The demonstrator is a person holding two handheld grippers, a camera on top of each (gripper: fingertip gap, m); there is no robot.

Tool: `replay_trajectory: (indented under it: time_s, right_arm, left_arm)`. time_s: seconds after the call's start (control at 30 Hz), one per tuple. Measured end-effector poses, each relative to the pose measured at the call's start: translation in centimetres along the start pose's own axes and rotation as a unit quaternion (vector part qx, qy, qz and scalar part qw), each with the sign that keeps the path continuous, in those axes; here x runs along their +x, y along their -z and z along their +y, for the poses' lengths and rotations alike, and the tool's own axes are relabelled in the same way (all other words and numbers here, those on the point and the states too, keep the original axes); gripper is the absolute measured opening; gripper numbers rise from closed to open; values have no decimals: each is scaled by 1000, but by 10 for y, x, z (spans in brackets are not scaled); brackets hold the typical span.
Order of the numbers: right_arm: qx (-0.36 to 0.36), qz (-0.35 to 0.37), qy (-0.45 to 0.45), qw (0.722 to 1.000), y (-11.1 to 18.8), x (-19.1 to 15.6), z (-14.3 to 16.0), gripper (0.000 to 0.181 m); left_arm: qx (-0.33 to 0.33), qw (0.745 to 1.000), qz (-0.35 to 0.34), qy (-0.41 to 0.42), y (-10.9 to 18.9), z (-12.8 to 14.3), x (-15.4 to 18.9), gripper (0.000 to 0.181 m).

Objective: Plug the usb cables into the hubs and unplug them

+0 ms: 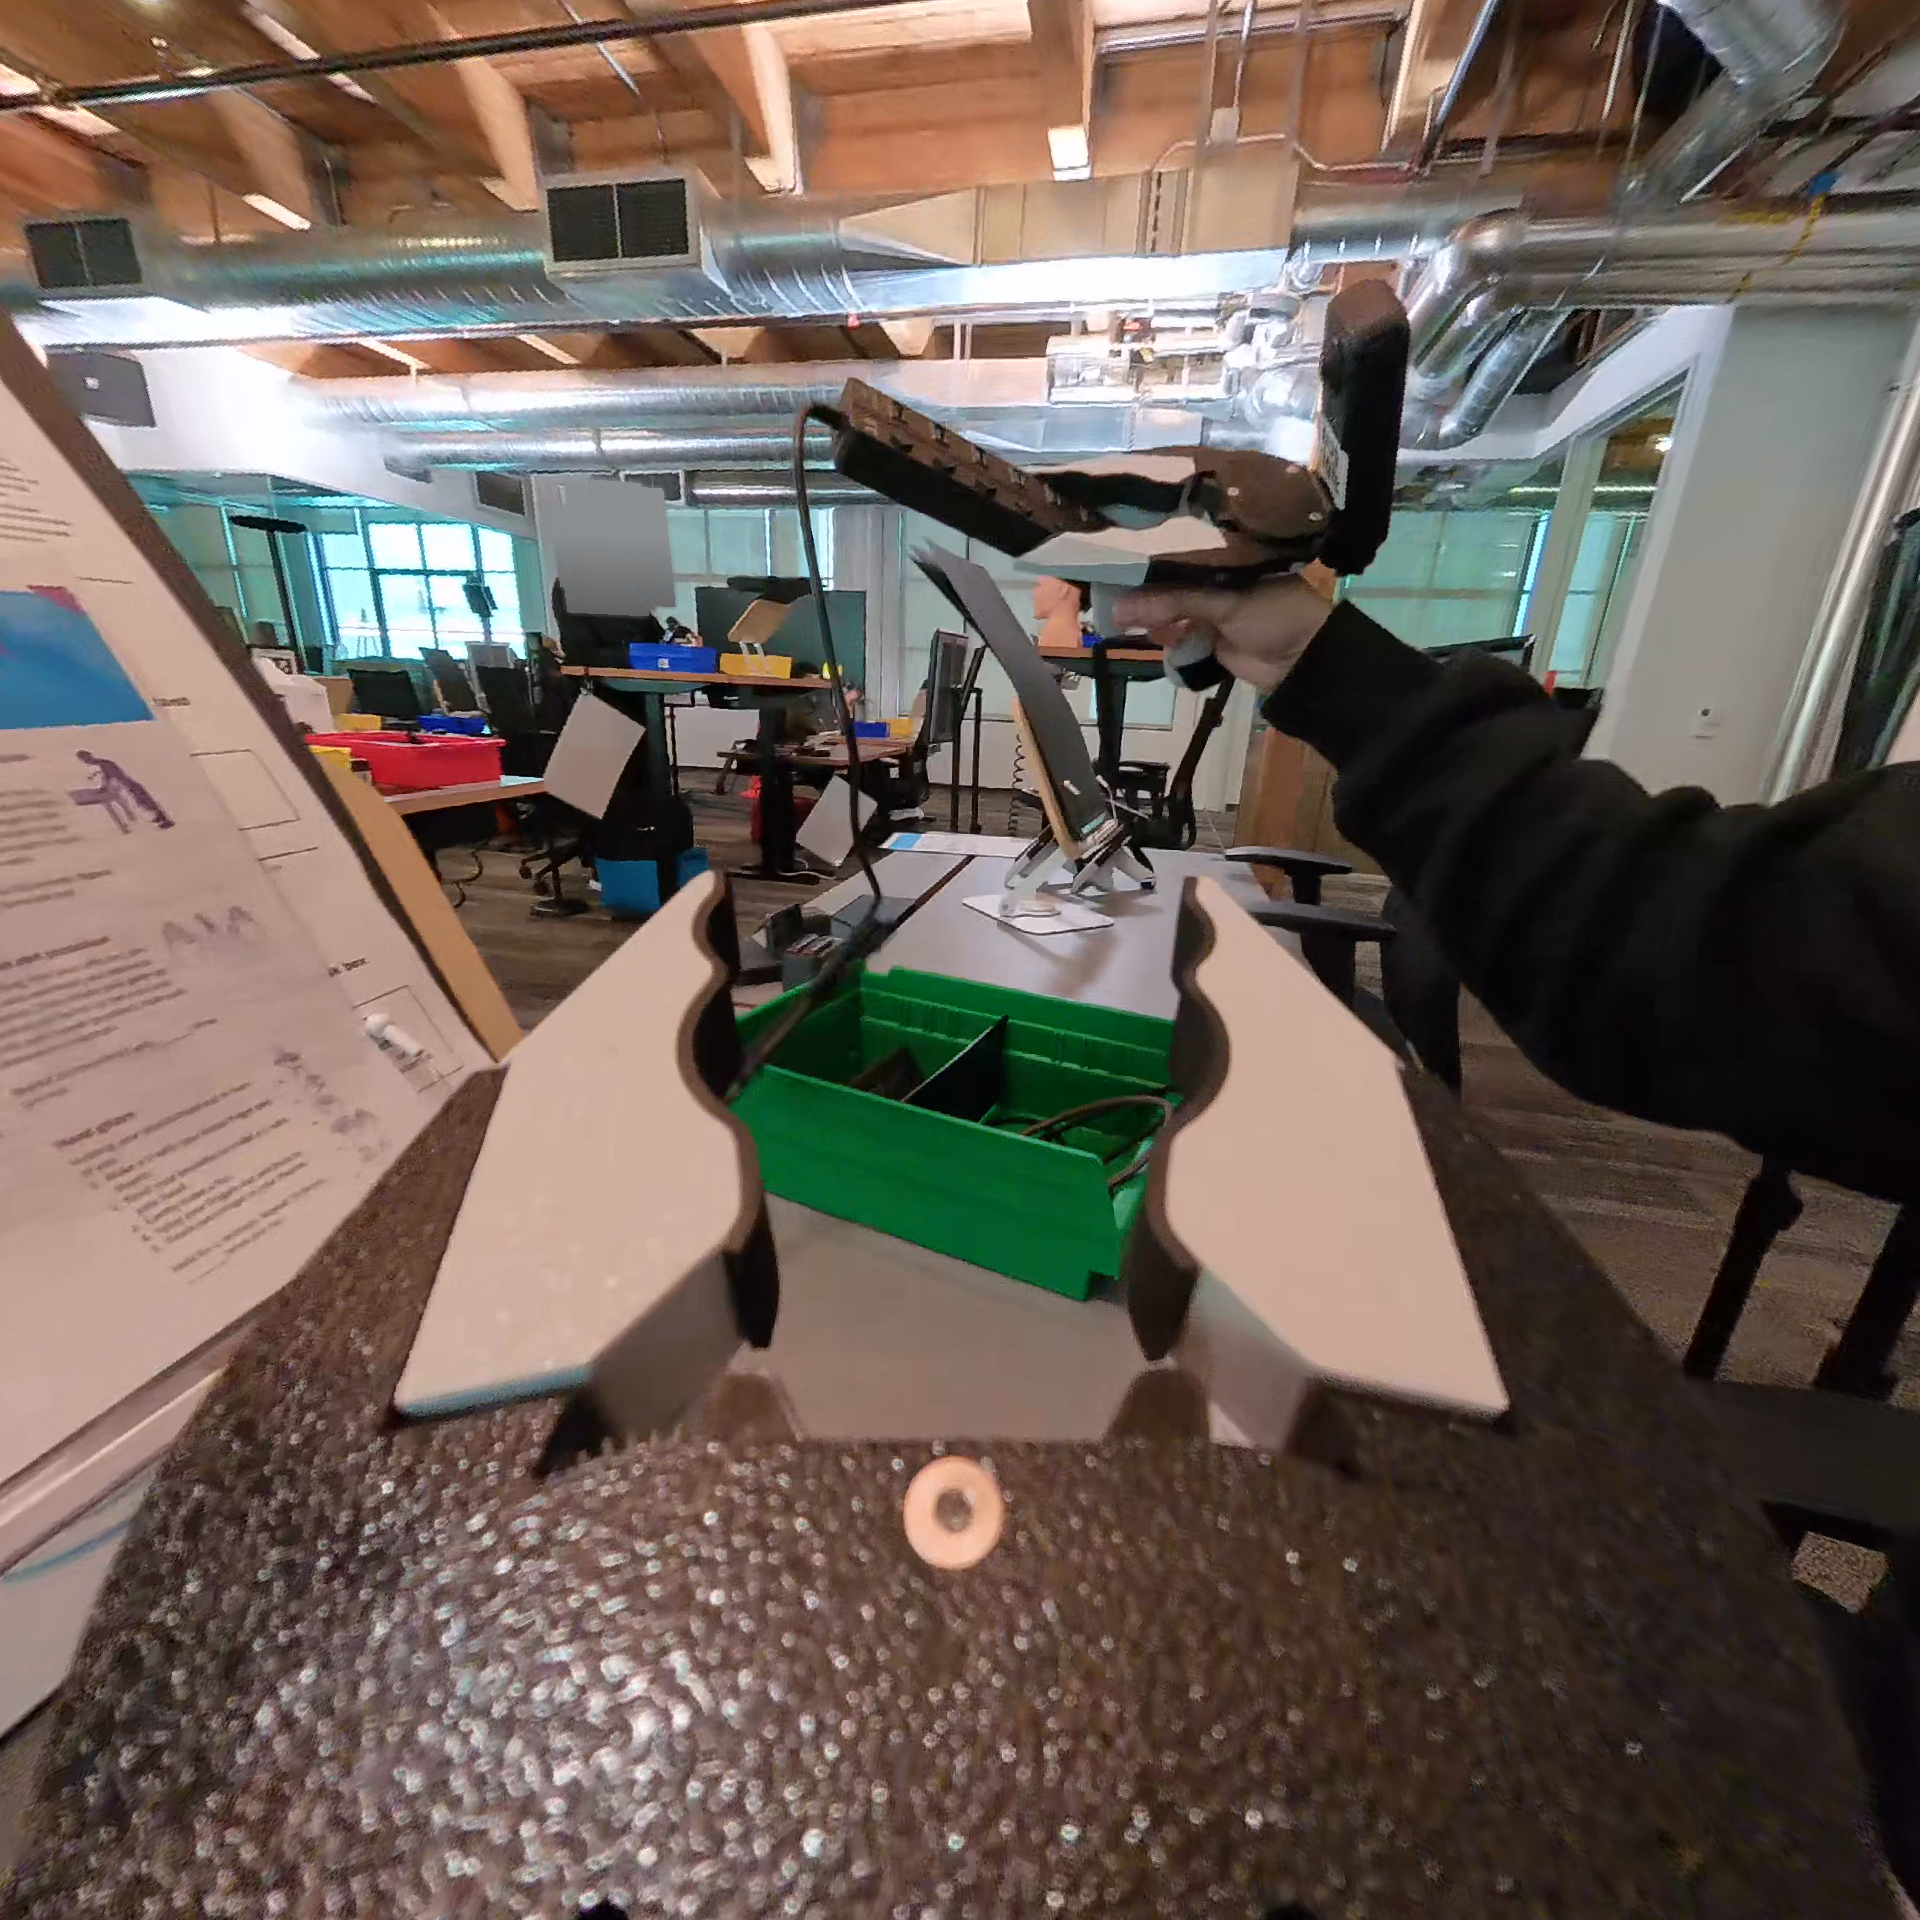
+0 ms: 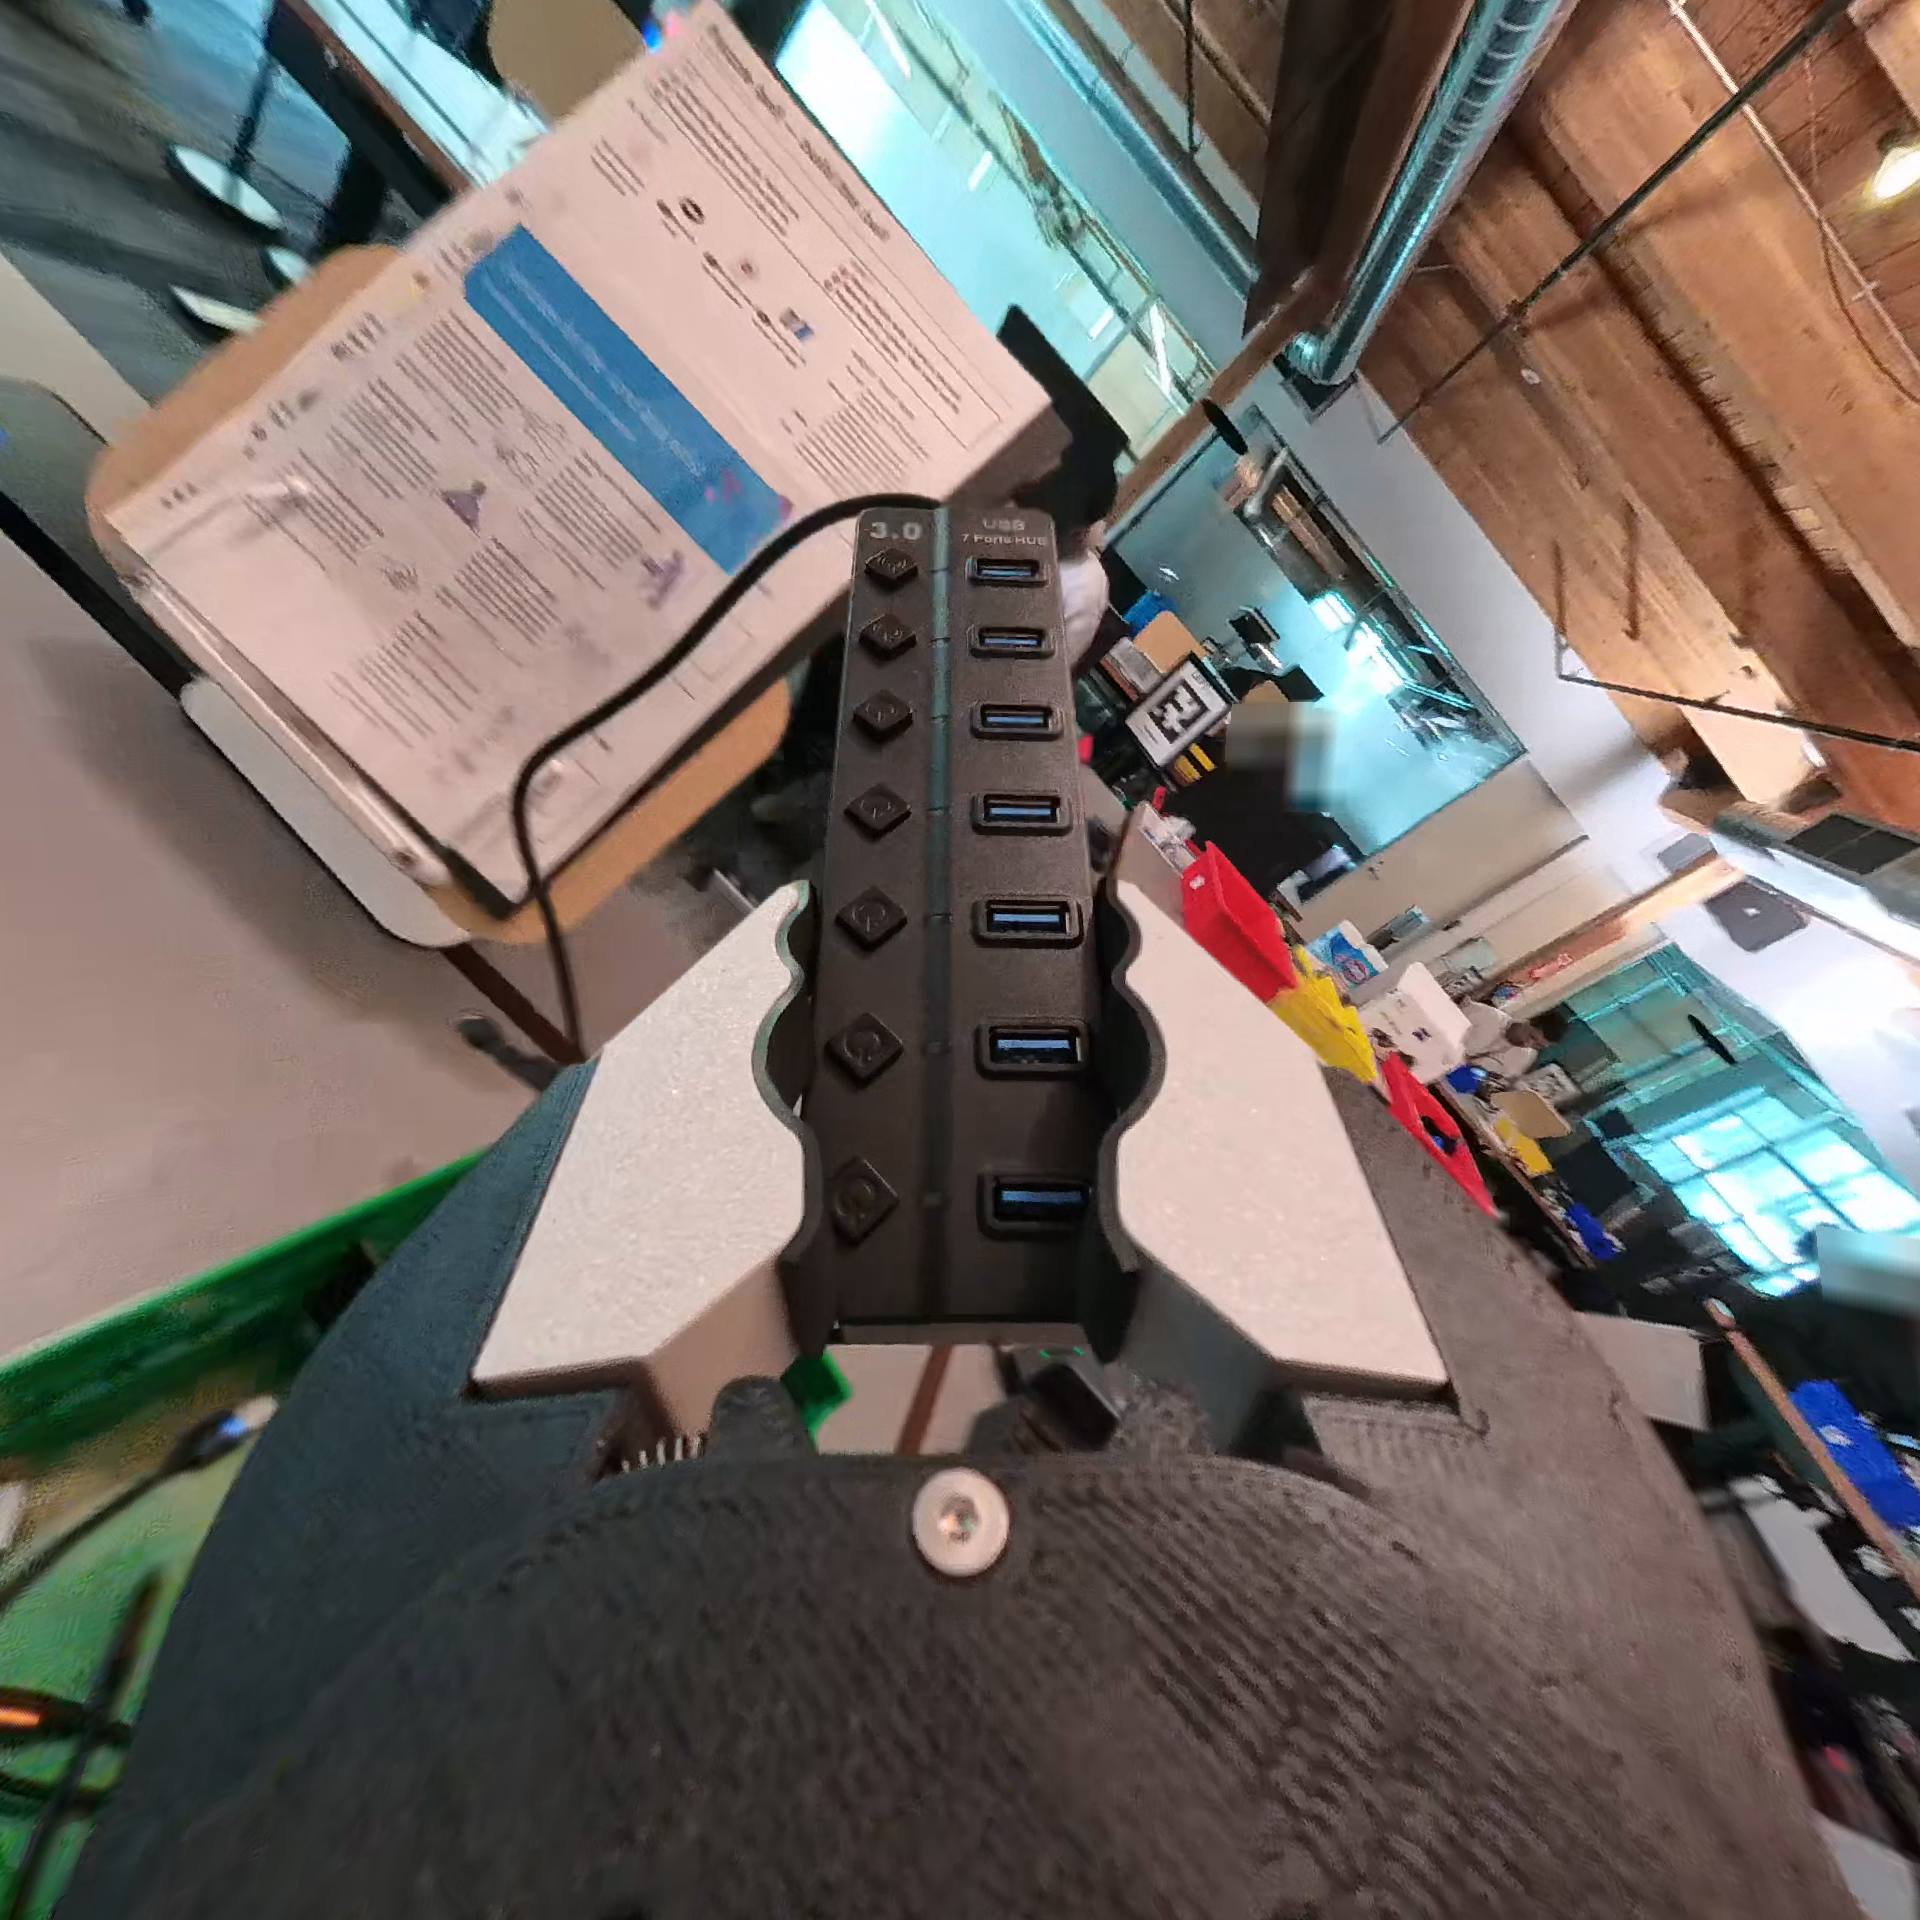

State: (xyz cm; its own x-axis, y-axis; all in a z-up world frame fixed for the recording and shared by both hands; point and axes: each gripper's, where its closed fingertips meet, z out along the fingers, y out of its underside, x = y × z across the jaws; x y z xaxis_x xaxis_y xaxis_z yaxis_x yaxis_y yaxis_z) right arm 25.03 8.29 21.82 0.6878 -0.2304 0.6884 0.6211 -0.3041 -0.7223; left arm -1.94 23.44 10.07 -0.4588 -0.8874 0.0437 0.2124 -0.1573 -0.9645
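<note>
Grey table point(image 1: 935, 1340), green bin point(image 1: 935, 1184), tablet stand point(image 1: 1039, 914)

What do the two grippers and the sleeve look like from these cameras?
Both grippers have pale grey angular fingers with wavy black inner pads, set on a rough black printed body with one silver screw. The left gripper and the right gripper match. The person's sleeve is black.

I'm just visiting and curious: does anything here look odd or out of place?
Only the hub: the right gripper holds it up in the air, tilted, its cord dangling down toward the green bin. All its ports are empty. The left gripper is open and holds nothing.
</note>
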Motion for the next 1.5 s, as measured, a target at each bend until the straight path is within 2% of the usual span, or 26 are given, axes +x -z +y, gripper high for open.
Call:
replay_trajectory:
  time_s: [0.2, 0.33, 0.57, 0.67, 0.83, 0.9, 1.0, 1.03, 1.13, 1.3, 1.37, 1.4, 1.5]
  right_arm:
    - [-40, 30, 15, 999, 3, 36, 20, 53]
    - [-79, 27, 8, 996, -2, 40, 50, 53]
    - [-173, -40, 24, 984, -26, -14, 131, 53]
    - [-182, -45, 30, 982, -42, -23, 142, 53]
    - [-222, -21, 118, 968, -61, -4, 152, 53]
    - [-237, -64, 127, 961, -65, -18, 162, 53]
    - [-272, -201, 124, 933, -60, -72, 192, 53]
    - [-295, -224, 127, 920, -58, -87, 205, 53]
    - [-360, -214, 151, 895, -64, -109, 243, 54]
    - [-423, -221, 116, 871, -70, -129, 291, 53]
    - [-402, -215, 99, 884, -68, -132, 290, 58]
    - [-389, -204, 90, 894, -65, -130, 284, 55]
    - [-355, -159, 43, 920, -38, -121, 257, 57]
  left_arm:
    - [-18, 1000, -7, -8, 4, 7, -7, 81]
    - [-25, 1000, 5, 2, -3, 15, -4, 82]
    - [-56, 998, 22, -15, -12, 28, 5, 82]
    - [-71, 997, 19, -17, -15, 36, 4, 82]
    - [-87, 996, 22, -19, -17, 43, 5, 82]
    - [-95, 995, 20, -22, -18, 46, 4, 82]
    - [-99, 995, 19, -18, -18, 50, 2, 81]
    - [-101, 995, 19, -16, -19, 52, 1, 81]
    - [-106, 994, 22, -12, -21, 56, 1, 81]
    - [-132, 991, 34, -13, -27, 67, 8, 80]
    - [-150, 988, 34, -23, -27, 72, 10, 80]
    - [-159, 986, 32, -27, -27, 75, 11, 80]
    - [-178, 984, 17, -25, -29, 84, 11, 78]
